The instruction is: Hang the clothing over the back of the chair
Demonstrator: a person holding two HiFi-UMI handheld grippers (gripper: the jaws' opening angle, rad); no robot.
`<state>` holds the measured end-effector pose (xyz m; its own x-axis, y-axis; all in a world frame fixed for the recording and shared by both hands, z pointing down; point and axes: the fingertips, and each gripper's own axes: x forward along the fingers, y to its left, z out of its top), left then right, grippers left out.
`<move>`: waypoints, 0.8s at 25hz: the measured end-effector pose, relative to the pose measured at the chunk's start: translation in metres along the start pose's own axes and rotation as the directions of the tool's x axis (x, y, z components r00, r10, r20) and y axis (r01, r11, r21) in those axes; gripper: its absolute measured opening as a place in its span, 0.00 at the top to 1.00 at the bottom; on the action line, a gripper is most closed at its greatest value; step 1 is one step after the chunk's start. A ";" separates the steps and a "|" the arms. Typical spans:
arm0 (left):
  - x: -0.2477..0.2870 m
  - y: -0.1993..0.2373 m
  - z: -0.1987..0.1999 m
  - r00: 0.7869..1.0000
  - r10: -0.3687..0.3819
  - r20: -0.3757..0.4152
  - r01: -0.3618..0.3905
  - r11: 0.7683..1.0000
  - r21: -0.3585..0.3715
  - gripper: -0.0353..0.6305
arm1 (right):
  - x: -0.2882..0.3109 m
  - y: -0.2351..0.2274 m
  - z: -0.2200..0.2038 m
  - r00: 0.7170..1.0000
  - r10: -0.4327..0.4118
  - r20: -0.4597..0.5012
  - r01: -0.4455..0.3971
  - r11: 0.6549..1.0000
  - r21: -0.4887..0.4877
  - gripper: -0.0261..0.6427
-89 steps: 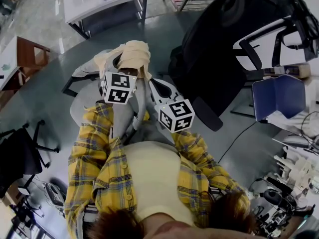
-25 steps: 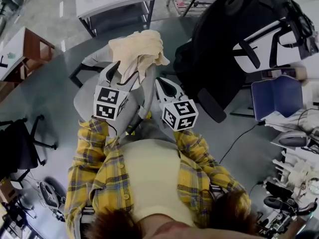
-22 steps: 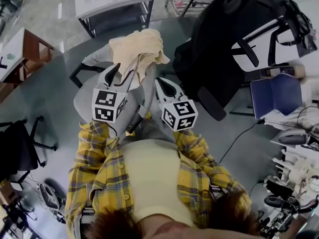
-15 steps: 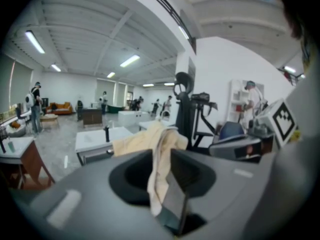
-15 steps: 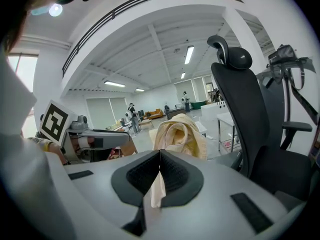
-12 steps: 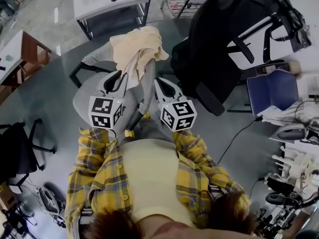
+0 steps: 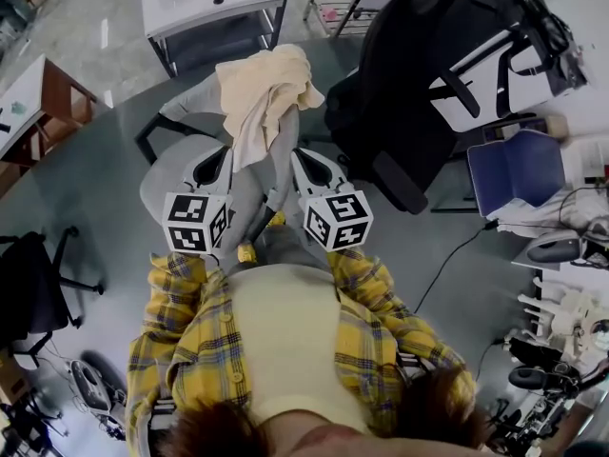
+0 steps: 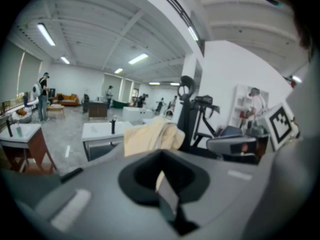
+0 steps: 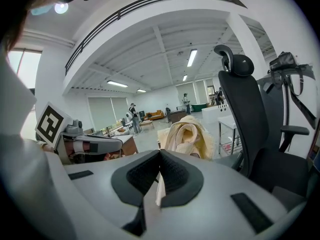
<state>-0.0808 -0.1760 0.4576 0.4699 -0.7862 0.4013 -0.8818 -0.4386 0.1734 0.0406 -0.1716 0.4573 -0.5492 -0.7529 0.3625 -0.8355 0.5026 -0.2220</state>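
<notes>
Clothing (image 7: 259, 91) hides top of chair (image 7: 169, 174) back.

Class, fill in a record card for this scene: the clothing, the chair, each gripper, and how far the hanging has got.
Item: cream garment, bunched over the top of the chair back, one end hanging down
Chair: grey office chair, in front of the person
Left gripper: jaws just closed and together; cream sliver at their seam, grip unclear
Right gripper: shut on a strip of the cream garment
Progress: draped, right gripper not yet let go
</notes>
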 end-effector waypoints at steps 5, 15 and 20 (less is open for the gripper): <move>-0.014 -0.001 -0.006 1.000 0.013 -0.004 -0.013 1.000 -0.011 0.94 | -0.005 0.009 -0.001 1.000 0.004 0.001 -0.004 1.000 -0.008 0.94; -0.034 0.004 -0.014 0.999 0.046 -0.007 -0.046 0.998 -0.040 0.94 | -0.010 0.020 -0.002 1.000 0.004 0.000 -0.004 1.000 -0.023 0.94; -0.039 0.005 -0.014 0.998 0.058 -0.002 -0.058 0.997 -0.044 0.94 | -0.010 0.025 -0.002 1.000 0.015 -0.001 -0.015 0.999 -0.028 0.94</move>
<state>-0.1045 -0.1413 0.4555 0.4178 -0.8093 0.4129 -0.9085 -0.3727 0.1890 0.0255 -0.1507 0.4495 -0.5619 -0.7450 0.3595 -0.8263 0.5258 -0.2019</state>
